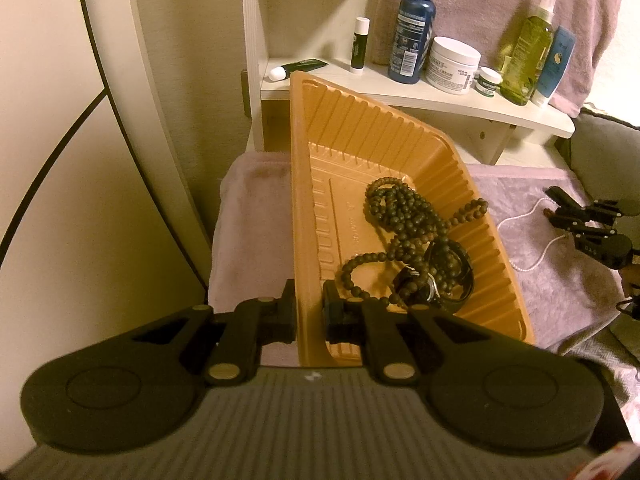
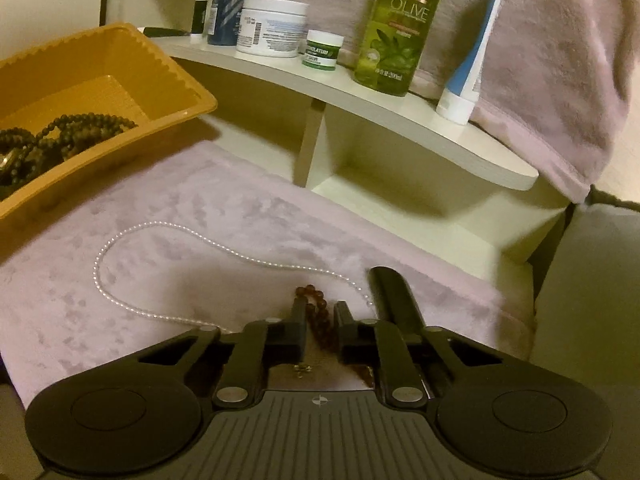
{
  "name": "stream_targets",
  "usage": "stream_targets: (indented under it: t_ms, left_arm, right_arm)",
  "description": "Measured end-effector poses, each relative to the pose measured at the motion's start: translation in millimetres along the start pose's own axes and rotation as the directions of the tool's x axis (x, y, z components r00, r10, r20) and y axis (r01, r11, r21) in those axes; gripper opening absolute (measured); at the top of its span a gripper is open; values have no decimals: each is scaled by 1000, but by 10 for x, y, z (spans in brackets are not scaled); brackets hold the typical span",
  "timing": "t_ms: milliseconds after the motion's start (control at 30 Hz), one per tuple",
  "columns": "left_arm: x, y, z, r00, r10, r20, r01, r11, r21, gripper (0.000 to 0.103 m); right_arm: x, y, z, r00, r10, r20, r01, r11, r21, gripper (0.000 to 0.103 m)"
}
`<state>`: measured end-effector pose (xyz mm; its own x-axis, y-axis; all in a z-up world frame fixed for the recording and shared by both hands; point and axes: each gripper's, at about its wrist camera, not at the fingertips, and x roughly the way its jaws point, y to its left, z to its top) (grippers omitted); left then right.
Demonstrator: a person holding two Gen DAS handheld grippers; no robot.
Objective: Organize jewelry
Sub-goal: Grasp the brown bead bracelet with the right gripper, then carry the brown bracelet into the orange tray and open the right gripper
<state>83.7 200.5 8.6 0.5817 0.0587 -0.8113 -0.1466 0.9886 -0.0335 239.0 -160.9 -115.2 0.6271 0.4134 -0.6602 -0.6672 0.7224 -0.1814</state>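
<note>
The reddish-brown bead bracelet (image 2: 318, 314) lies on the pale purple fleece cloth (image 2: 192, 216), and the right gripper (image 2: 320, 320) has its two fingers narrow around it, with the beads pressed between the pads. A thin string of small white pearls (image 2: 120, 240) makes a loop on the same cloth, just beside the bracelet, and one end of it runs under the gripper. A black clip-like object (image 2: 394, 296) lies on the cloth just to the right of the fingers.

The orange plastic tray (image 1: 360, 136) is tilted, and the left gripper (image 1: 310, 306) holds its near side wall, fingers narrow on the wall, one outside and one inside. In the tray there is a long dark bead necklace (image 1: 400, 208) in a heap, and on it a black wristwatch (image 1: 448, 276).

Behind the cloth is a white shelf (image 2: 400, 116) with a green olive bottle (image 2: 400, 20), a white cream jar (image 2: 272, 26), a small green-labelled jar (image 2: 322, 48) and a dark blue bottle (image 1: 412, 28).
</note>
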Motion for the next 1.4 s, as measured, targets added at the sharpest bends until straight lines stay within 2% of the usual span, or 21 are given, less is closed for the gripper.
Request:
stream_targets:
  t_ms: [100,433,600,800,967,1133,1400]
  left_arm:
    - [-4,-1,1,1000,-2,1,2,1000,0,10]
    - [-11,-1,-7,1000,-2,3,2,1000,-1,10]
    - [-14,-1,-7,1000,-3,4,3,1000,-2,10]
    - [-21,-1,-4,1000,-2,4,2,1000,-2,10]
    - [-24,1,-4,1000,-3,5,3,1000,-2,10]
    - [-23,1,-3,1000,-2,3,2,1000,1,10]
    - [-19,6,4,1000,-6,5,6,1000,4,10]
  right_arm:
    - [-17,3,-2,1000,-8,1,8,1000,12,5]
    - [-401,-23,-28,996,-34,84,28,997,76,4]
    - [-685,-34,94,987,-39,154,22,994,111,4]
    - [-932,33,339,973,-24,231,1,995,100,4]
    - [-1029,208,587,956,21,294,-45,996,75,4]
    - [-1016,510,870,931,111,349,-140,989,58,4]
    - [-825,1101,1195,889,264,374,-283,959,-3,4]
